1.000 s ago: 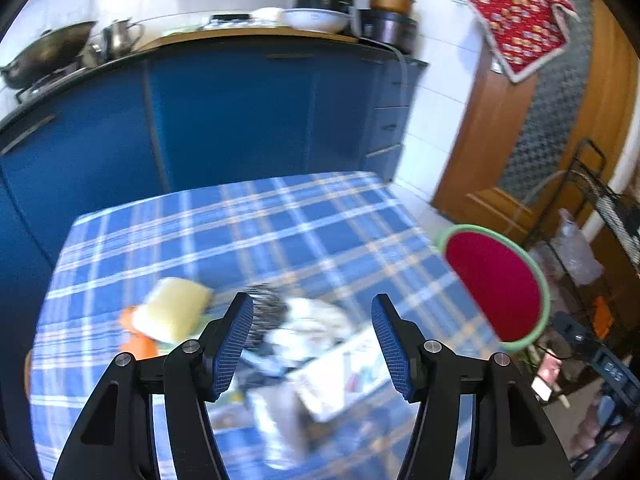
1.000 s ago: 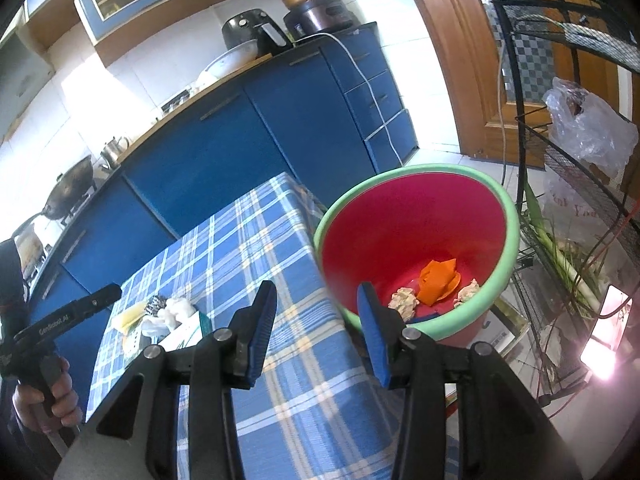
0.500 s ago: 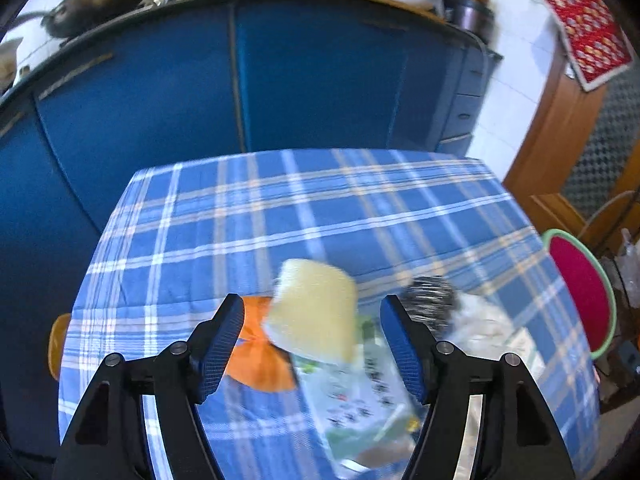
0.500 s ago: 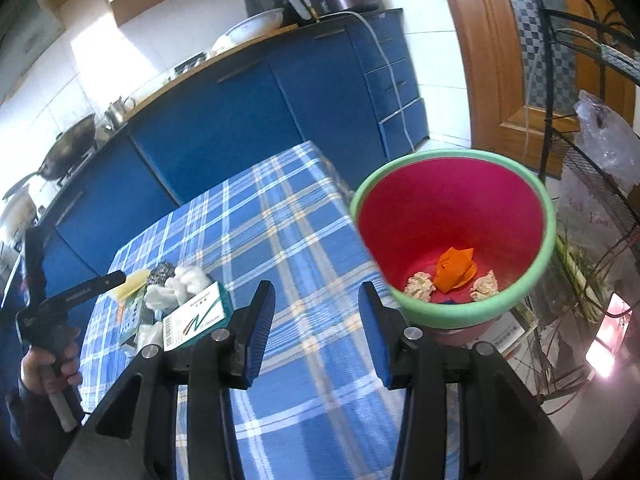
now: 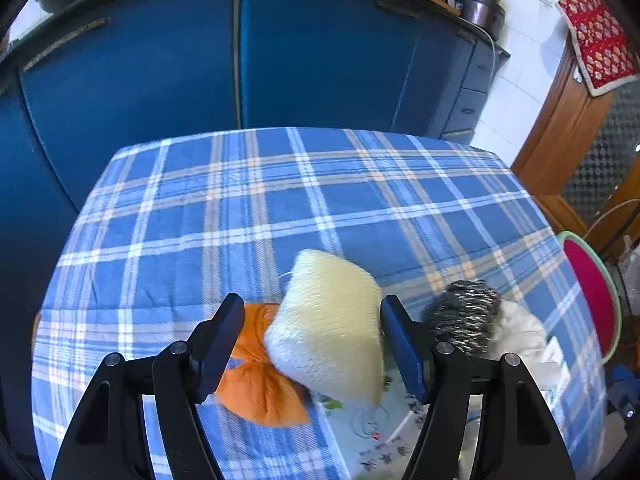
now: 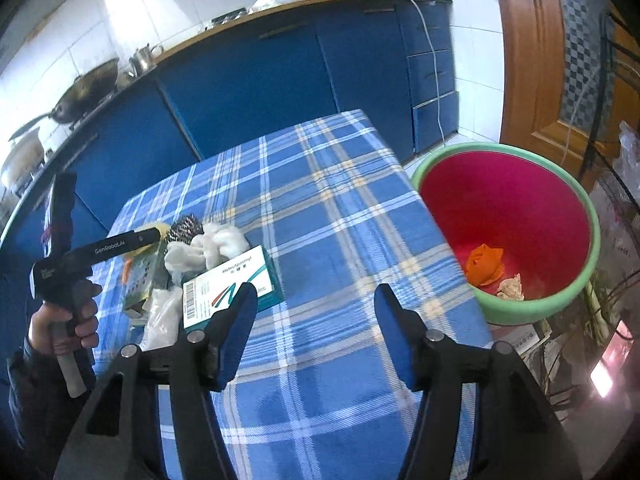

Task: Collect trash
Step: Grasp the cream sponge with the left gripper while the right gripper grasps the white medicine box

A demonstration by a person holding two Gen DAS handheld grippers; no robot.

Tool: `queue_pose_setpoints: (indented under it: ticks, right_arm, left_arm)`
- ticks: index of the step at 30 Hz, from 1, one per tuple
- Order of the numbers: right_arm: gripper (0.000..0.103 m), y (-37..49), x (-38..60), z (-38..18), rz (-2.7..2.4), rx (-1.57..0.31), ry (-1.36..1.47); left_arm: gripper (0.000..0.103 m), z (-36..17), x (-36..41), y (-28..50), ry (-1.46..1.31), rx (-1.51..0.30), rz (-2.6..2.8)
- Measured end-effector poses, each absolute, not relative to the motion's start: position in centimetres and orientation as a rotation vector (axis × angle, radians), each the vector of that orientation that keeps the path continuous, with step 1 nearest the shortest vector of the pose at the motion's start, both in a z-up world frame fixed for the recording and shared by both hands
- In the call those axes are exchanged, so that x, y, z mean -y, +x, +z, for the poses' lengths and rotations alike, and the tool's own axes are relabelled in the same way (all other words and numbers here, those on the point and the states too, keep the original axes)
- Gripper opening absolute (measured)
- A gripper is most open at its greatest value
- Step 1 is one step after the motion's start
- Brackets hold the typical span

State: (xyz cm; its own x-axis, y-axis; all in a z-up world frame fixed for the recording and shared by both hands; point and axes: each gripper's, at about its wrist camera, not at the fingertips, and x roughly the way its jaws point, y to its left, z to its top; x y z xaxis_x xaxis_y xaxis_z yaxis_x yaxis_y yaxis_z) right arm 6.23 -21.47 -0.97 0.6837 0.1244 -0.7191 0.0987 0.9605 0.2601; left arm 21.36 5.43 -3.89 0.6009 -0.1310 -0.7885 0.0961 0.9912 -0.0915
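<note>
A trash pile lies on the blue plaid table (image 5: 280, 200). In the left wrist view my open left gripper (image 5: 312, 344) straddles a pale yellow sponge (image 5: 328, 324), jaws apart from it. An orange wrapper (image 5: 256, 384) lies under it, with a steel scourer (image 5: 464, 320), white crumpled tissue (image 5: 520, 332) and a printed packet (image 5: 372, 432) to the right. In the right wrist view my open, empty right gripper (image 6: 316, 332) hovers over the table (image 6: 320, 240), near a white-and-teal box (image 6: 228, 284). The red bin with green rim (image 6: 508, 224) holds orange and crumpled scraps.
Blue kitchen cabinets (image 5: 240, 60) stand behind the table, with a wok (image 6: 84, 92) and kettle (image 6: 144, 58) on the counter. A wooden door (image 6: 528, 60) and a wire rack (image 6: 616, 160) are at the right, beside the bin.
The left gripper moved left and lower over the pile, so the sponge now sits between its jaws. The right gripper swung left from the bin, bringing the table and pile closer.
</note>
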Motion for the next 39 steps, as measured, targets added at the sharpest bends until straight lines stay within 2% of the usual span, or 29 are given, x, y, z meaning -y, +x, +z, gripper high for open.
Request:
queue_pose_setpoints:
  ticks: [2, 4, 6, 9, 18, 24, 26, 39]
  right_arm:
    - [0.067, 6.7, 20.9, -1.1, 0.015, -0.83, 0.276]
    - [0.068, 7.1, 20.2, -1.2, 0.016, -0.835, 0.263]
    - [0.07, 7.5, 19.6, -1.4, 0.02, -0.845, 0.244]
    - [0.073, 8.1, 18.7, -1.7, 0.026, -0.858, 0.221]
    - [0.08, 9.5, 15.6, -2.2, 0.082, -0.888, 0.13]
    - [0.09, 10.2, 14.2, -2.7, 0.137, -0.927, 0.056]
    - [0.099, 10.4, 13.8, -3.0, 0.147, -0.938, 0.028]
    - [0.101, 12.0, 10.7, -5.2, 0.182, -0.98, -0.133]
  left_arm:
    - [0.072, -4.0, -5.8, 21.4, -0.054, -0.908, -0.135]
    - [0.066, -4.0, -6.1, 21.4, -0.062, -0.895, -0.136]
    - [0.052, -4.0, -6.4, 21.3, -0.066, -0.887, -0.128]
    - [0.039, -4.0, -7.3, 21.2, -0.113, -0.878, -0.13]
    - [0.037, -3.0, -8.9, 20.7, -0.222, -0.821, -0.181]
    - [0.038, -2.2, -9.6, 20.2, -0.254, -0.774, -0.182]
    - [0.038, -2.0, -9.8, 20.2, -0.261, -0.765, -0.181]
    - [0.038, -2.0, -10.9, 20.0, -0.287, -0.754, -0.166]
